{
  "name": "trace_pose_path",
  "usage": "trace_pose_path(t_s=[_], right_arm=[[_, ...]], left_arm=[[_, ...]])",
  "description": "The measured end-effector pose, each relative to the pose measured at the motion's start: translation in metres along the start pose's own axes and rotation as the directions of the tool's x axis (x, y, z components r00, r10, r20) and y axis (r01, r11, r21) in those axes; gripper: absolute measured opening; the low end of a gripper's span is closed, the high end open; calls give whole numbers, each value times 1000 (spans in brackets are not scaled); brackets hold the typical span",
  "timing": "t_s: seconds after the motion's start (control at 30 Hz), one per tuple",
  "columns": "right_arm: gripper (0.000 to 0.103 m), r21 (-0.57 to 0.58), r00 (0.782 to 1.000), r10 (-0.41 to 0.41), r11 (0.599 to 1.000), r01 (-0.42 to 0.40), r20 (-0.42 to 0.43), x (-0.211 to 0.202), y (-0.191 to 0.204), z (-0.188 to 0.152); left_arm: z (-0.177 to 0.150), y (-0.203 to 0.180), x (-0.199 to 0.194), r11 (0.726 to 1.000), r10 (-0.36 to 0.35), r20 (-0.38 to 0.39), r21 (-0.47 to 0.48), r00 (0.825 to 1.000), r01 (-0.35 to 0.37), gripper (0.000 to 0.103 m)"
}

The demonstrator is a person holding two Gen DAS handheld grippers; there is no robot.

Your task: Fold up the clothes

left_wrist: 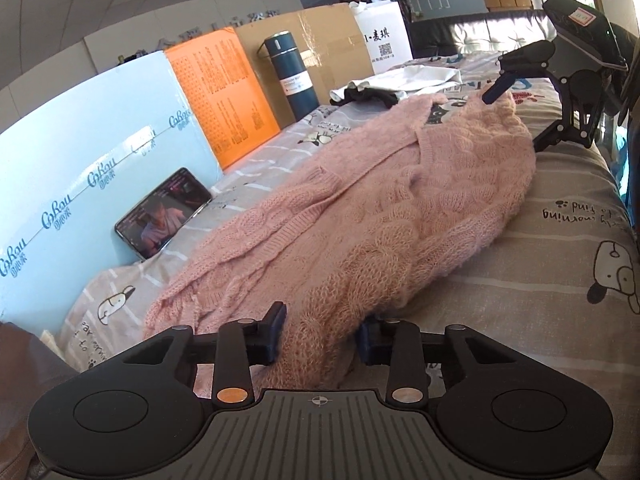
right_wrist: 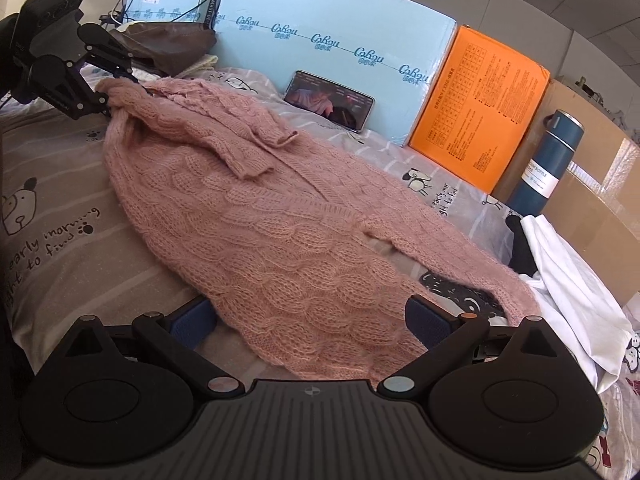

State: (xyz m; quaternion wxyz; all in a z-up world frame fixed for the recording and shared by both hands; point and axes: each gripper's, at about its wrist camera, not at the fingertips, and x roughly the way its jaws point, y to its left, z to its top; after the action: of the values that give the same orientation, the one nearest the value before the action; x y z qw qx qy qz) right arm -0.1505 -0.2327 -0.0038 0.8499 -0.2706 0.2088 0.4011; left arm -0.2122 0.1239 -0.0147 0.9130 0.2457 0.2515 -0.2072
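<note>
A pink cable-knit sweater (left_wrist: 360, 208) lies spread along the bed, folded lengthwise, and also fills the right wrist view (right_wrist: 256, 216). My left gripper (left_wrist: 322, 334) is closed on one end of the sweater, with knit bunched between its blue pads; it also shows in the right wrist view (right_wrist: 105, 94) gripping that end. My right gripper (right_wrist: 310, 320) is open, its blue pads wide apart on either side of the sweater's other end, which lies between them. It also shows in the left wrist view (left_wrist: 508, 92), open over the far end.
The bed sheet (left_wrist: 540, 264) has cartoon dog prints. A phone (left_wrist: 164, 212) leans on a light blue box (left_wrist: 80, 152). An orange box (right_wrist: 476, 104), a blue bottle (right_wrist: 548, 160), cardboard boxes and white and black clothes (right_wrist: 560, 268) lie along the far side.
</note>
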Motion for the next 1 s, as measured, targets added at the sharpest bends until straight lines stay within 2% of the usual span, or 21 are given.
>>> trace_pose_path(t_s=[0.17,0.37,0.53,0.7,0.83,1.0], right_arm=[[98,9,999,-32,999,33,-10,-2,-5,-5],[84,40,998,-61,997,62,-10,-3,-14,-8],[44,74,997,-71,995,71,-4,-3,-21,-7],[23,115,996,-55,992,47,66,-3,-33,1],[16,121,990,-64,991,49,125,1,-45,12],[13,109,983,-62,993,44,171,16,-63,30]], left_arm=[[1,4,2,1000,14,9,-23,1000,-14,31],[2,7,2,999,31,19,-38,999,-31,31],[3,10,0,998,43,36,-56,998,-41,31],[4,14,-3,995,64,68,-85,996,-58,24],[5,21,-4,988,98,107,-131,989,-84,20],[8,36,1,971,147,132,-211,980,-117,20]])
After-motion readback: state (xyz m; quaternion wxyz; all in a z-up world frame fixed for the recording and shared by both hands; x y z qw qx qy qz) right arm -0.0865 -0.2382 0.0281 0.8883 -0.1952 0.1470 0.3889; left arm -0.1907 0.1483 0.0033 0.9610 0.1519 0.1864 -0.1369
